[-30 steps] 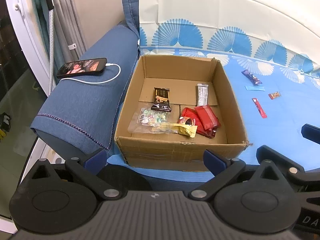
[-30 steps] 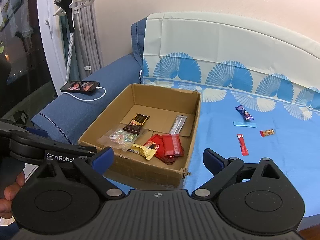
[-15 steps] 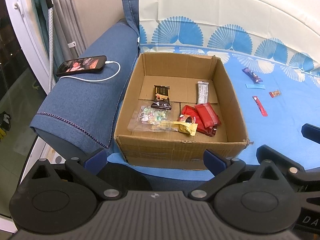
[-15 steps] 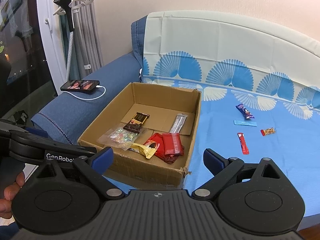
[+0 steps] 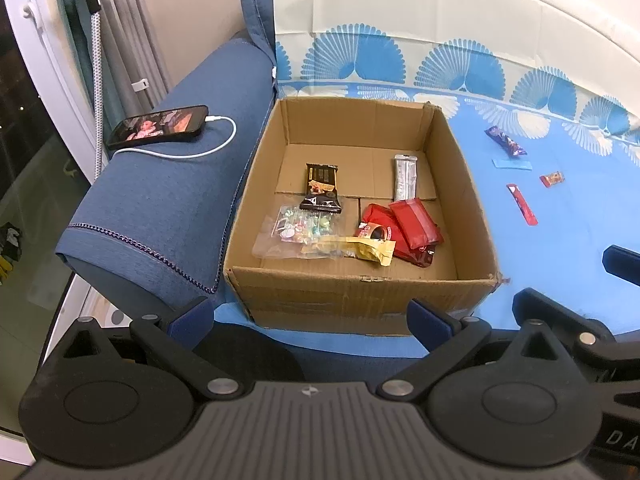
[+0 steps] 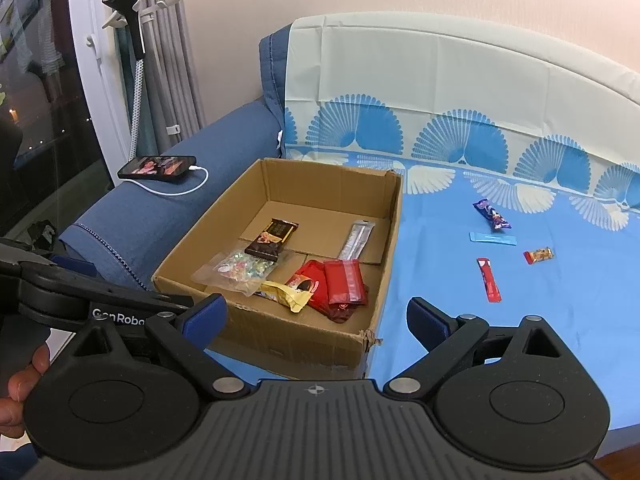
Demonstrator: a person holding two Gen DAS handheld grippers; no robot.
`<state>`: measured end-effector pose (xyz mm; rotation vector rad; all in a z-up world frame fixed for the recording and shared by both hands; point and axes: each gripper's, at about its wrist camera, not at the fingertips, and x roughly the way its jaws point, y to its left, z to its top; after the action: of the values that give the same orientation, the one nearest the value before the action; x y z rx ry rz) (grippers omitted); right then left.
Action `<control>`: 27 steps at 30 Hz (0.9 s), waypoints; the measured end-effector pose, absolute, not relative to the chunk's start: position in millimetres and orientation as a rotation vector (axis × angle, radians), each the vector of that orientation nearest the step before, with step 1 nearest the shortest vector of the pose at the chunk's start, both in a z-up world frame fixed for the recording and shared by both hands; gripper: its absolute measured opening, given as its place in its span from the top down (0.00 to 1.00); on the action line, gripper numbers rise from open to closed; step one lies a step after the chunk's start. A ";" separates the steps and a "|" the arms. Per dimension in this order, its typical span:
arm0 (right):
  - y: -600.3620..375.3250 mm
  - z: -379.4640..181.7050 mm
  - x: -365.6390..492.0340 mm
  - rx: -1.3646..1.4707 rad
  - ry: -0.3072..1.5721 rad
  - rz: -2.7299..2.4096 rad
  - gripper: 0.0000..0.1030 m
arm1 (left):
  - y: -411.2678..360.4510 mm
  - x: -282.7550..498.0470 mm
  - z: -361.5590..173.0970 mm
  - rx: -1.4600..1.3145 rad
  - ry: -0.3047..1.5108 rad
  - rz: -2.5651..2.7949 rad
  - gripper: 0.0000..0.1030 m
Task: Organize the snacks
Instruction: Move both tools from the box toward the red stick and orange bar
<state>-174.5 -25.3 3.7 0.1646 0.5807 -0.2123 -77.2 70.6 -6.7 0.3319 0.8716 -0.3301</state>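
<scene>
Both claws, left (image 5: 308, 316) and right (image 6: 316, 316), stood wide open and empty before the brown cardboard box (image 6: 374, 256). The long red snack stick (image 6: 489, 279) lay on the blue sofa cover (image 6: 440, 264), apart from the box.

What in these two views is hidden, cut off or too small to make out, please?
- Printing on the loose snacks, such as the small orange wrapper: too small, both views.
- Dark red packet: mostly covered by the red pouch in the cardboard box.
- Right hand-held gripper: cut off by the left wrist view's right edge.
- Box's front bottom edge: hidden behind the left hand-held gripper.
</scene>
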 end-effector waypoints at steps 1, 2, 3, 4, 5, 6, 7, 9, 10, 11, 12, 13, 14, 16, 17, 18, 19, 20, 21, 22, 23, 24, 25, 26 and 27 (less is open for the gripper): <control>-25.8 3.0 -174.3 0.166 0.582 -0.212 0.06 | 70.3 -76.5 -7.4 0.333 0.874 -0.330 0.00; -26.4 2.7 -173.7 0.168 0.583 -0.211 0.06 | 69.7 -76.1 -8.0 0.335 0.876 -0.329 0.00; -27.3 1.9 -173.5 0.171 0.584 -0.211 0.06 | 68.9 -76.0 -8.6 0.338 0.877 -0.329 0.00; -28.1 1.0 -173.2 0.174 0.585 -0.211 0.06 | 68.2 -76.0 -9.1 0.340 0.879 -0.328 0.00; -29.2 0.1 -173.1 0.176 0.586 -0.210 0.05 | 67.2 -75.7 -9.7 0.343 0.881 -0.328 0.00; -30.1 -0.6 -173.0 0.179 0.587 -0.210 0.05 | 66.0 -75.4 -10.3 0.346 0.883 -0.327 0.00; -31.0 -1.3 -173.1 0.183 0.587 -0.210 0.05 | 64.9 -75.5 -10.8 0.349 0.884 -0.327 0.00; -33.7 -2.9 -171.8 0.193 0.589 -0.212 0.05 | 61.4 -74.9 -12.2 0.357 0.886 -0.329 0.00; -35.2 -3.8 -171.6 0.197 0.589 -0.213 0.05 | 59.7 -74.9 -13.0 0.361 0.888 -0.330 0.00; -37.4 -5.0 -171.5 0.203 0.590 -0.215 0.05 | 57.3 -74.6 -13.8 0.367 0.891 -0.332 0.00; -40.2 -6.1 -171.8 0.210 0.590 -0.218 0.05 | 54.8 -74.3 -14.2 0.373 0.894 -0.335 0.00; -42.8 -7.2 -171.9 0.217 0.590 -0.221 0.05 | 51.6 -73.6 -14.9 0.380 0.895 -0.338 0.00; -46.2 -8.6 -172.0 0.227 0.590 -0.225 0.05 | 48.4 -73.3 -15.5 0.388 0.896 -0.341 0.00; -53.2 -11.8 -171.7 0.244 0.591 -0.233 0.05 | 40.4 -73.0 -17.0 0.407 0.895 -0.347 0.00; -57.1 -13.2 -172.1 0.253 0.593 -0.236 0.05 | 36.5 -72.9 -17.4 0.416 0.894 -0.351 0.00; -61.8 -15.1 -172.7 0.264 0.594 -0.242 0.05 | 33.0 -72.7 -18.0 0.423 0.895 -0.355 0.00; -65.7 -16.6 -173.3 0.272 0.595 -0.248 0.05 | 28.8 -72.0 -18.7 0.430 0.900 -0.361 0.00; -70.5 -18.4 -174.3 0.281 0.596 -0.255 0.05 | 24.4 -70.9 -19.5 0.434 0.907 -0.367 0.00; -74.7 -20.1 -175.1 0.287 0.597 -0.260 0.05 | 20.5 -70.0 -19.9 0.437 0.914 -0.372 0.00; -80.6 -22.0 -176.3 0.298 0.598 -0.270 0.05 | 15.6 -68.6 -20.3 0.441 0.920 -0.378 0.00; -86.8 -23.9 -177.7 0.308 0.598 -0.280 0.05 | 10.9 -67.3 -20.8 0.446 0.922 -0.381 0.00; -92.9 -25.7 -178.7 0.319 0.598 -0.290 0.05 | 4.8 -66.0 -20.8 0.454 0.920 -0.385 0.00; -99.8 -27.6 -180.3 0.330 0.598 -0.303 0.05 | -1.0 -64.8 -20.6 0.461 0.918 -0.388 0.00; -106.0 -29.6 -181.5 0.337 0.599 -0.317 0.05 | -8.1 -63.1 -20.3 0.469 0.915 -0.394 0.00; -112.9 -32.3 -183.3 0.343 0.600 -0.335 0.05 | -15.8 -61.1 -19.8 0.476 0.914 -0.402 0.00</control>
<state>-183.3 -112.9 -32.3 0.3432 0.6002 -0.3350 -61.1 -15.8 -19.8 0.4756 0.9140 -0.4022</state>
